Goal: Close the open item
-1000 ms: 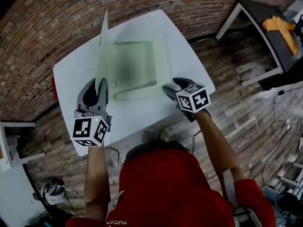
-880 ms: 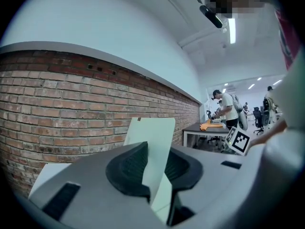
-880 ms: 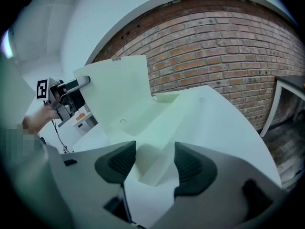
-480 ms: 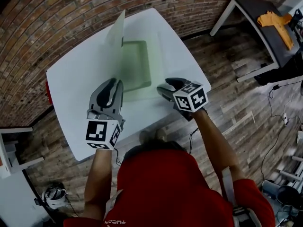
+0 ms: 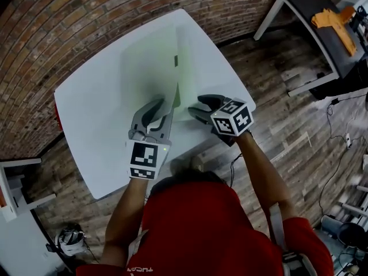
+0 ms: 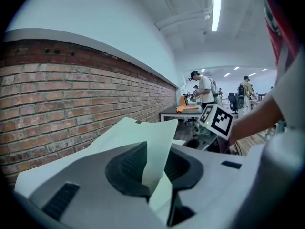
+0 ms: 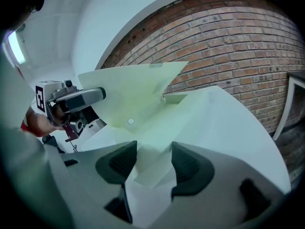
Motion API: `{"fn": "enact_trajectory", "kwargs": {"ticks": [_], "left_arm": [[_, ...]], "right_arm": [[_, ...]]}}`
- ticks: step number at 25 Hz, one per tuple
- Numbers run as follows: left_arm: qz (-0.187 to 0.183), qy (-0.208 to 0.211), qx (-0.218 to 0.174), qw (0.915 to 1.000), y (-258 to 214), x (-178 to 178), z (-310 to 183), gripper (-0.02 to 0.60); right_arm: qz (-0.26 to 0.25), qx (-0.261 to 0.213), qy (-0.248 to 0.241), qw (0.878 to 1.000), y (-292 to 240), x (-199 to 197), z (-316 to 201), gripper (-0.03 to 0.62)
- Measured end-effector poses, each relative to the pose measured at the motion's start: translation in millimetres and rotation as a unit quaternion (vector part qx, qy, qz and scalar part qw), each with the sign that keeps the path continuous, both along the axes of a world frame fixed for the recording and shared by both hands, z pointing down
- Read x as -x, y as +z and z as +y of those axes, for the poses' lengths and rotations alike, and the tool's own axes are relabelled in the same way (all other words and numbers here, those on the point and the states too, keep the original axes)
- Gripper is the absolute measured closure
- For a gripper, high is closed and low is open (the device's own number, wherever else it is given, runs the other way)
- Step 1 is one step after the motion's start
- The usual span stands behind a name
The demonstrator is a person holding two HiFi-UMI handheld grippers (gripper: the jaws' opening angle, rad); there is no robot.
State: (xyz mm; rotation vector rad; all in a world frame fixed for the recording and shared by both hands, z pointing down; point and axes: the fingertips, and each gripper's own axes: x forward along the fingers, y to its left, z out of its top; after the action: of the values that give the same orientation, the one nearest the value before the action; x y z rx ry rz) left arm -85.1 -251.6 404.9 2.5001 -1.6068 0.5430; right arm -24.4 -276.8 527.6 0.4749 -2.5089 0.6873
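Observation:
A pale green translucent folder (image 5: 152, 62) lies on the white table (image 5: 86, 114). Its cover (image 6: 143, 137) is lifted and leans over toward the right. My left gripper (image 5: 164, 105) has the cover's near edge between its pads (image 6: 126, 166); the jaws are opening slightly, and the sheet is still pinched. From the right gripper view the raised cover (image 7: 133, 94) slopes down over the lower sheet, with the left gripper (image 7: 78, 99) at its left edge. My right gripper (image 5: 198, 105) rests at the folder's near right corner, jaws apart (image 7: 148, 163), with the flat lower sheet showing between them.
A brick wall runs behind the table. At the upper right stands a dark table (image 5: 310, 16) with an orange thing (image 5: 330, 19) on it. White furniture (image 5: 11, 183) is at the left. The floor is wood planks. People stand far off (image 6: 205, 87).
The left gripper has swung the cover from standing upright at the folder's left over toward the right and lower. The right gripper has stayed put.

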Motion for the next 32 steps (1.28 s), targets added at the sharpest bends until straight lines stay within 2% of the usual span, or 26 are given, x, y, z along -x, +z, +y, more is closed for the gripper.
{"fn": "enact_trajectory", "kwargs": {"ticks": [16,24,32], "left_arm": [[-0.026,0.042,0.062,0.9968,55.6,-35.2,-10.5,0.474],[-0.027,0.057,0.093,0.9936,74.0,-40.9,-12.1,0.468],[-0.051,0.073,0.109,0.99,85.8,-45.6,-13.6,0.465]], "right_arm": [[-0.016,-0.005,-0.016,1.0,-1.1,0.5,-1.2,0.359],[-0.01,-0.026,-0.062,0.998,-2.2,0.4,2.2,0.359],[0.009,-0.029,-0.096,0.995,-1.4,-11.3,6.6,0.358]]}}
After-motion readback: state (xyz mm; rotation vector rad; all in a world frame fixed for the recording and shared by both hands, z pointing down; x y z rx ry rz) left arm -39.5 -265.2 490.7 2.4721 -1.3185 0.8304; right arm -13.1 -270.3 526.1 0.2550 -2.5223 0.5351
